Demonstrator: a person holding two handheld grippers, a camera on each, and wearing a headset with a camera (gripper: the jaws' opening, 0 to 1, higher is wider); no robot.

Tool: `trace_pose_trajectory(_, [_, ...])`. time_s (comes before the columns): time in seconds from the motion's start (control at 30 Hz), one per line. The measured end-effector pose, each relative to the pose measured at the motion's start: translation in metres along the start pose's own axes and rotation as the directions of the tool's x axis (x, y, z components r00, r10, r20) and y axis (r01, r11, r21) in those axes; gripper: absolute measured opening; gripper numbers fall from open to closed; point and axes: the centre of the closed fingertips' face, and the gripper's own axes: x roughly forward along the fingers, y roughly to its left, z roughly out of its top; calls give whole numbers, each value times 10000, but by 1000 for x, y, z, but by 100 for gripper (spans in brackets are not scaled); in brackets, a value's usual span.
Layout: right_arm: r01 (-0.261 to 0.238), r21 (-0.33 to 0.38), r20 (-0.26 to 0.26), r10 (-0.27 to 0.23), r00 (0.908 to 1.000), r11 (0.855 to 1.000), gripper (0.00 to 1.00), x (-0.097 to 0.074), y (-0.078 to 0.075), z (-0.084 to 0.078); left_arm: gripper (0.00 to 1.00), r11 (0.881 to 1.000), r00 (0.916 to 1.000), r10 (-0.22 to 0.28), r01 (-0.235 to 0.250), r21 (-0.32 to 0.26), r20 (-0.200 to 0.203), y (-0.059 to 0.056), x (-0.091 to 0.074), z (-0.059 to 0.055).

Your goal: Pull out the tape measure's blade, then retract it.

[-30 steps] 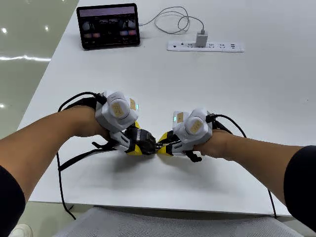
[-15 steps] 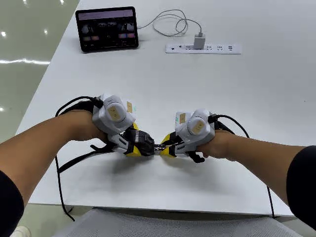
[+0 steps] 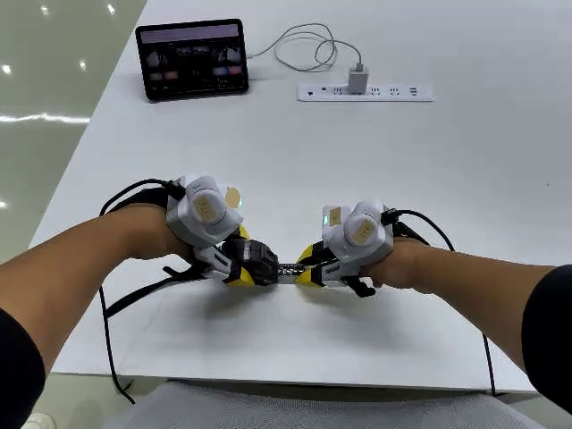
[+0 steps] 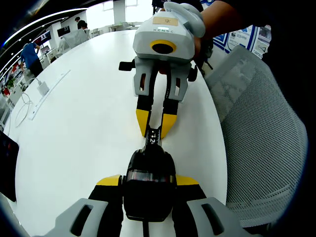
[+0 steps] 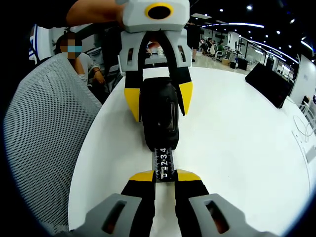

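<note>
While my left gripper (image 4: 148, 180) clamps the tape measure (image 5: 159, 112) and right gripper (image 5: 164, 176) pinches the blade (image 5: 164, 160), I should pull straight.

We see a long white table (image 3: 429, 179) with a dark tablet (image 3: 192, 59) propped at its far end, a white power strip (image 3: 365, 92) near it and a looped cable (image 3: 304, 45) joining them. The glossy floor (image 3: 45, 116) reflects ceiling lights. A grey mesh chair (image 4: 256, 123) stands at the near edge.
</note>
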Motion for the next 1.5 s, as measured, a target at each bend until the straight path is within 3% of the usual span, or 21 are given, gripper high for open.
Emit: trace_pose_trajectory(1.5, [179,266,-343,-169,9993,9995,9,-24,-1,-26,35,9998,10000,55,-54,-173,55,0,1,-1])
